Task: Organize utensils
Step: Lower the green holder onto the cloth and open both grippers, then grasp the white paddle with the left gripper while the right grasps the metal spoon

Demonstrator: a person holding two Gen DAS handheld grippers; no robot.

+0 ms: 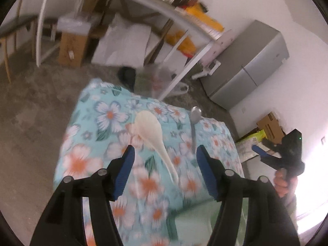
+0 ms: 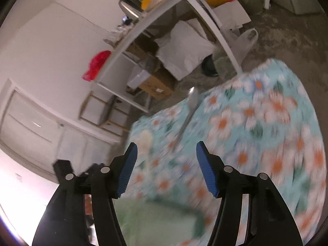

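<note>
Motion blur smeared the floral cloth (image 2: 256, 123) in the right wrist view, leaving the metal spoon (image 2: 189, 110) near its far edge a streak. The white spoon (image 2: 146, 141) there was a pale smudge. A green thing (image 2: 157, 217) at the near edge was unidentifiable.

Motion blur throughout (worst right view); window glare low; fisheye-bent edges.

We look down along our left gripper (image 1: 165, 160), its blue pads (image 1: 128, 164) standing apart with nothing between them, over a table covered in a floral cloth (image 1: 106, 119). A white plastic spoon (image 1: 152, 132) lies just beyond the pads, bowl far, handle near. To its right a metal spoon (image 1: 194, 121) lies with its bowl over the cloth's far edge. At the right, a hand (image 1: 281, 184) holds the right gripper (image 1: 287, 149).
</note>
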